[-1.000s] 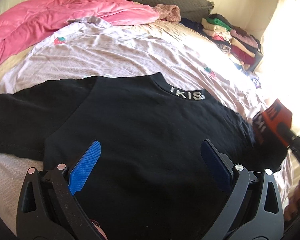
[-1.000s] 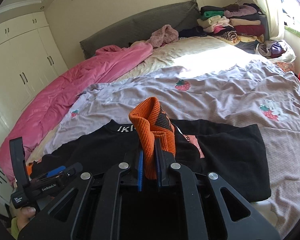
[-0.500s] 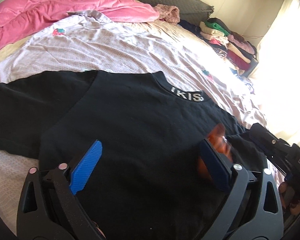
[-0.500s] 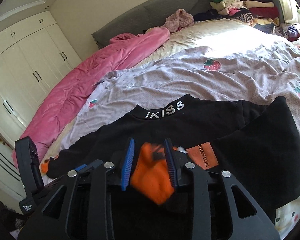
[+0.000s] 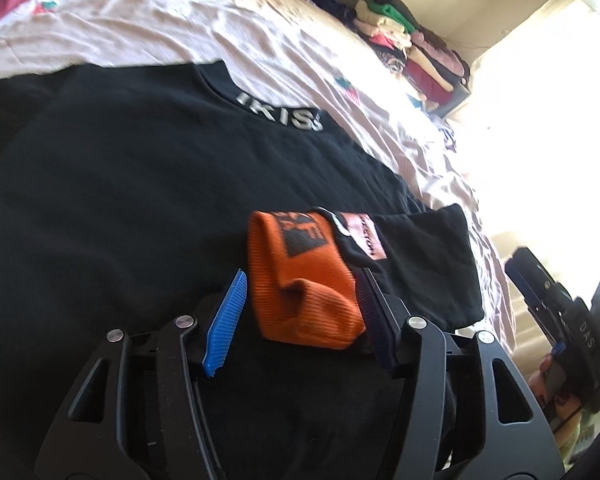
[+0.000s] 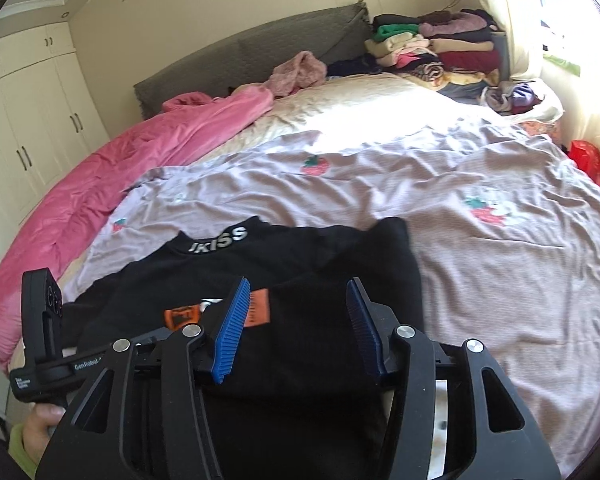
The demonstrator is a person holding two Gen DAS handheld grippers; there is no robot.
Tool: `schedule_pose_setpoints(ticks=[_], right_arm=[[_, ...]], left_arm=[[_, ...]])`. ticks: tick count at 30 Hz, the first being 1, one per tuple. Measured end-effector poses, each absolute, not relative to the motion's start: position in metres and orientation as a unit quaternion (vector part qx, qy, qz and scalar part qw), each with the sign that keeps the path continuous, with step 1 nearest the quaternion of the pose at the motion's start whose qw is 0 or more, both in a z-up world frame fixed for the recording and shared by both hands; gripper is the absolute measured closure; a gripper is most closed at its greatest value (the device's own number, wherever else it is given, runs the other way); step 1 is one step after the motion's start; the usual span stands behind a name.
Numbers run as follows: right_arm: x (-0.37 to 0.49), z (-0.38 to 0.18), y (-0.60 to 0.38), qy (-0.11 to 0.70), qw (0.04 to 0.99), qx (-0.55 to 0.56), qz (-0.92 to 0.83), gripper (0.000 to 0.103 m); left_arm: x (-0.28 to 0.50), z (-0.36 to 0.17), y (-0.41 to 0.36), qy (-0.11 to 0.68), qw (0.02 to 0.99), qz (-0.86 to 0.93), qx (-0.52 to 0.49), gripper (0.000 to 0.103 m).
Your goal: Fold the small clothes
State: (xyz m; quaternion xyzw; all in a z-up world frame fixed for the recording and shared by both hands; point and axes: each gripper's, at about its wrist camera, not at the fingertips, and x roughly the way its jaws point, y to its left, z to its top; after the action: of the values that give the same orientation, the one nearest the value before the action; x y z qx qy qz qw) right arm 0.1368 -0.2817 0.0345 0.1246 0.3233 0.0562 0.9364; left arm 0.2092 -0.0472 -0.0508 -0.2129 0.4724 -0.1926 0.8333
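1. The black sweatshirt [image 5: 148, 208] is spread flat on the bed [image 6: 500, 264] under both hand-held grippers
2. Its orange cuff [image 5: 300, 284] lies between the closing left hand-held gripper [image 5: 300, 312] jaws; a grip cannot be confirmed, so it should be pinched squarely
3. The right hand-held gripper [image 6: 296, 328] has just opened, empty

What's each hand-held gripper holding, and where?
Nothing gripped. The left hand-held gripper has just been closing around the orange cuff, gap at one pad; the right hand-held gripper has been opening, empty.
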Motion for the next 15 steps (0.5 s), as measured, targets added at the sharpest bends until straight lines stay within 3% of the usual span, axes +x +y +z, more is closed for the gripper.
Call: schedule_pose_setpoints(ticks=[5,7,9,11,15], right_arm=[[0.123,0.036,-0.311,0.317,0.939,0.129,0.03,0.053],[0.119,0.037,-0.319,0.316,0.939,0.133,0.022,0.051],[0.118,0.038,-0.324,0.317,0.939,0.135,0.019,0.05],[0.117,0.038,-0.327,0.317,0.938,0.14,0.02,0.05],[0.119,0.037,-0.321,0.321,0.937,0.137,0.031,0.05]], left_arm=[[0.221,-0.057,-0.071,0.487,0.837,-0.177,-0.177,0.05],[0.222,-0.056,-0.08,0.483,0.843,-0.172,-0.162,0.062],[0.222,-0.054,-0.083,0.473,0.851,-0.17,-0.153,0.084],[0.224,-0.048,-0.08,0.463,0.854,-0.176,-0.158,0.093],[0.223,-0.024,-0.065,0.428,0.872,-0.177,-0.156,0.094]])
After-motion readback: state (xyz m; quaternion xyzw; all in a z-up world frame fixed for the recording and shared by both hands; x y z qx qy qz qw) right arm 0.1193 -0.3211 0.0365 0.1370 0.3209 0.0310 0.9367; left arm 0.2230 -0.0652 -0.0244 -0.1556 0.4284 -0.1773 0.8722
